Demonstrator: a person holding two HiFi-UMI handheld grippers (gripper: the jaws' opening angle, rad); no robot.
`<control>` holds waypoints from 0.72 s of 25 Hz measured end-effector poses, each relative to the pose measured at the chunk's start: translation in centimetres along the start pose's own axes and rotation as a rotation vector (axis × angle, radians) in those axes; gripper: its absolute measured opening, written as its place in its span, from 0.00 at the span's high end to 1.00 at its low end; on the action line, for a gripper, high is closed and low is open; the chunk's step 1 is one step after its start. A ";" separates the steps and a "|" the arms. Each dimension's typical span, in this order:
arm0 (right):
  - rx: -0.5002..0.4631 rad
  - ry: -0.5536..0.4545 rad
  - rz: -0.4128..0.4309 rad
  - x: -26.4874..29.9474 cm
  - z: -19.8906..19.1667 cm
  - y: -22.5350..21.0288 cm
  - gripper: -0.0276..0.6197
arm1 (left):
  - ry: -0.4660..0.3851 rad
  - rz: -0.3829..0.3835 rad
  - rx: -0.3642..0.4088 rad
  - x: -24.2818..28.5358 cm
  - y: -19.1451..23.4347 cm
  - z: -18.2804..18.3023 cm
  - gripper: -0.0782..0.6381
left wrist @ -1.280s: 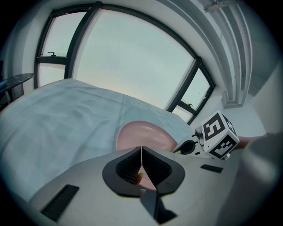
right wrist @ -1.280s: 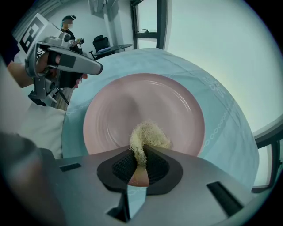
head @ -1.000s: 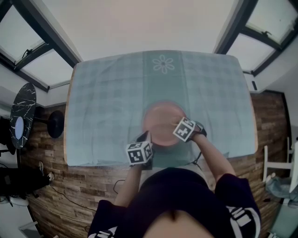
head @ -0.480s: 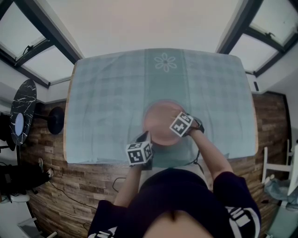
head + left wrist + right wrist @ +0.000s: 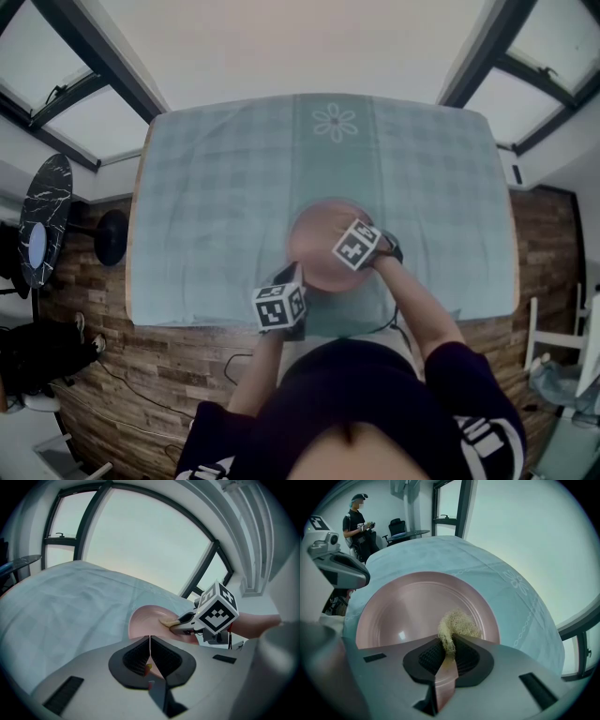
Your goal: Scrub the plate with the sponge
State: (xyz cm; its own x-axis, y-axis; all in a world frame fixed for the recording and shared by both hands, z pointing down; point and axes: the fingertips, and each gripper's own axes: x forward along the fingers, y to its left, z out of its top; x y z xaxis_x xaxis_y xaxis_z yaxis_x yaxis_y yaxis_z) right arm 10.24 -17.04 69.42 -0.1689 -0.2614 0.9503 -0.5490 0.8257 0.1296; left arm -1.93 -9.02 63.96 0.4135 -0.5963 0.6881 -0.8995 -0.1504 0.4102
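Note:
A pink plate (image 5: 317, 232) lies on the teal cloth near the table's front edge. My left gripper (image 5: 292, 278) is shut on the plate's near-left rim; in the left gripper view its jaws (image 5: 150, 649) are closed with pink rim between them. My right gripper (image 5: 332, 247) is over the plate's right half, shut on a pale yellow fibrous sponge (image 5: 457, 624). The sponge rests on the plate (image 5: 412, 606) by its near rim. The left gripper view also shows the sponge (image 5: 167, 620) against the plate (image 5: 143, 620).
The teal checked cloth (image 5: 216, 187) with a flower motif (image 5: 336, 122) covers the whole table. A round black side table (image 5: 44, 232) stands at the left on the wood floor. A person (image 5: 358, 515) stands far off beyond the table. A white chair (image 5: 555, 330) is at the right.
My right gripper has slid left across the plate with the sponge. The left gripper and the plate have stayed put.

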 end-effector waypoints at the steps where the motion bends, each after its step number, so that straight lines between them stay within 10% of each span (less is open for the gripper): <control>1: -0.001 -0.004 0.002 0.1 0.2 0.1 0.90 | -0.001 0.000 -0.001 0.0 0.0 0.0 0.87; 18: -0.066 -0.048 0.094 -0.3 2.1 4.3 0.90 | -0.019 0.008 -0.020 0.0 0.2 0.3 0.87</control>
State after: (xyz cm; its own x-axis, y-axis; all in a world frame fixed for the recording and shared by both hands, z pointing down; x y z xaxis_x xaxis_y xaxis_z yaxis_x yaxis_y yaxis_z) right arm 6.22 -14.46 69.13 -0.2572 -0.2034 0.9447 -0.4741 0.8784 0.0600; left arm -2.16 -9.31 63.85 0.4038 -0.6119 0.6801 -0.8995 -0.1301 0.4171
